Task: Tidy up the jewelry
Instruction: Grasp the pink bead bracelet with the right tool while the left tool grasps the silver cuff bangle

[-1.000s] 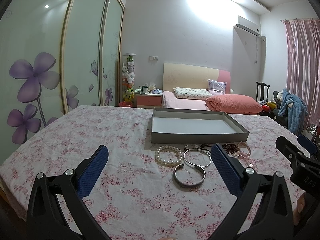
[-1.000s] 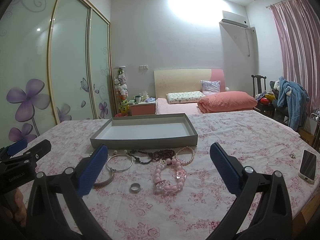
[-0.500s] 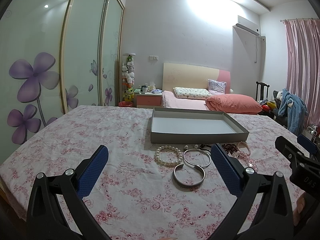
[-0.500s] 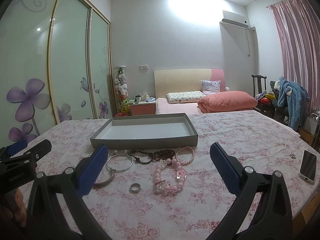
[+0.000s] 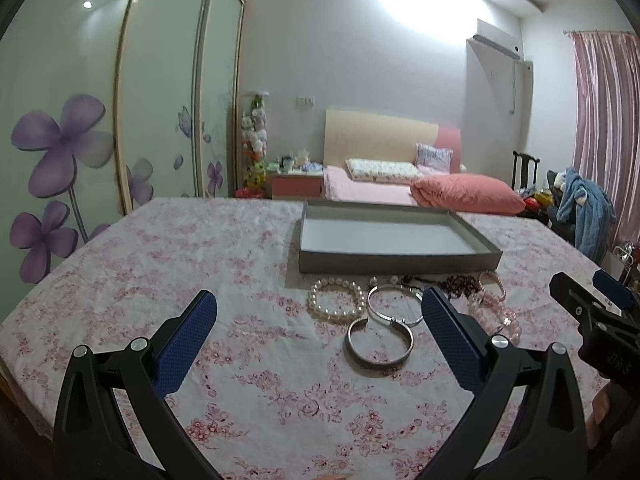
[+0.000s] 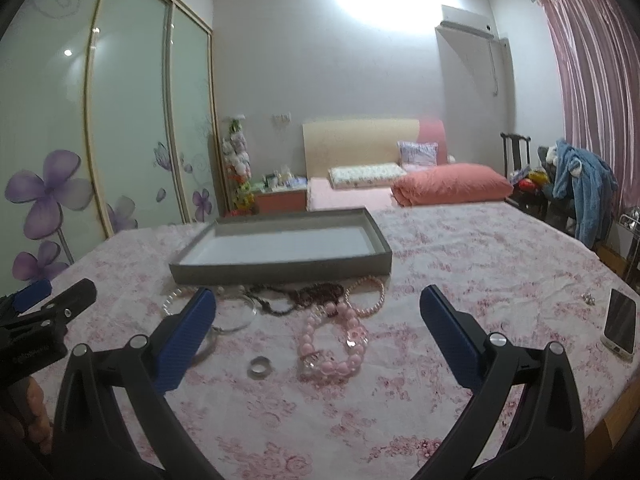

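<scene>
A grey tray (image 5: 396, 261) (image 6: 280, 270) with a white floor stands on the floral tablecloth, with nothing in it. In front of it lie a white pearl bracelet (image 5: 335, 305), a thin silver bangle (image 5: 394, 305), a wide silver cuff (image 5: 379, 347), dark bead strands (image 6: 304, 298), a pink bead bracelet (image 6: 332, 346), a pale pink pearl bracelet (image 6: 366, 296) and a silver ring (image 6: 260, 367). My left gripper (image 5: 316, 340) is open and empty, above the cloth near the cuff. My right gripper (image 6: 316, 340) is open and empty over the pink beads and ring.
A phone (image 6: 620, 326) lies near the table's right edge, with a small trinket (image 6: 588, 299) beside it. Behind the table are a bed (image 5: 420, 188), a wardrobe with flower doors (image 5: 100, 120) and a chair with blue clothing (image 6: 580, 192).
The right gripper's view has shifted: it has moved a little forward and tilted, so the tray and jewelry sit differently. The left gripper has stayed in place. Both remain open.
</scene>
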`<state>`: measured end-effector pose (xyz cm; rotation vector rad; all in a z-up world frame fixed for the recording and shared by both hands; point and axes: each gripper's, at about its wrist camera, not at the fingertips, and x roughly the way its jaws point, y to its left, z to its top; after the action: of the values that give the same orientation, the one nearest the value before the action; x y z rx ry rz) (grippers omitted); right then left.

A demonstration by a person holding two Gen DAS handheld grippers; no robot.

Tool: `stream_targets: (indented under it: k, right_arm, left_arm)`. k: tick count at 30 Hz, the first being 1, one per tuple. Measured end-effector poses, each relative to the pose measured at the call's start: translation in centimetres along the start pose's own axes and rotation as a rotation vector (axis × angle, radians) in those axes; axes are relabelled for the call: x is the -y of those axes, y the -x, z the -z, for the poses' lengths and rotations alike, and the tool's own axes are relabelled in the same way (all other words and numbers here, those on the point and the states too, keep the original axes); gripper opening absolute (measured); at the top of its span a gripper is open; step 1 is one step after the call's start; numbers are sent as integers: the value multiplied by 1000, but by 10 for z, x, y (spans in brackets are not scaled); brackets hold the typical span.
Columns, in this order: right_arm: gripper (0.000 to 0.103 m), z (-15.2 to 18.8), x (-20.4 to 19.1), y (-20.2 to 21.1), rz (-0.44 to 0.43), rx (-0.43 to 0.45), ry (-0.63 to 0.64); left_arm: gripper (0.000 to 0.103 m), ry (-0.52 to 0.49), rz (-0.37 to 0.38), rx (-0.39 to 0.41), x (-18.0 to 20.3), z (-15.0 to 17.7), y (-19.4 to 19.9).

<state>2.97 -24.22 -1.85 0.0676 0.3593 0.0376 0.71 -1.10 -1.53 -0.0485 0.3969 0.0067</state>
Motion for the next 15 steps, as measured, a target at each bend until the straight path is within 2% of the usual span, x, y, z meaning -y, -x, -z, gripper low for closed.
stream_targets:
  k: [9, 15]
  right_arm:
    - [98, 7, 22, -56, 42, -243, -40]
    - [73, 9, 30, -91, 72, -369, -38]
  left_arm:
    - [101, 21, 63, -210, -5, 4, -40]
    - [101, -2, 96, -314, 3, 10, -62]
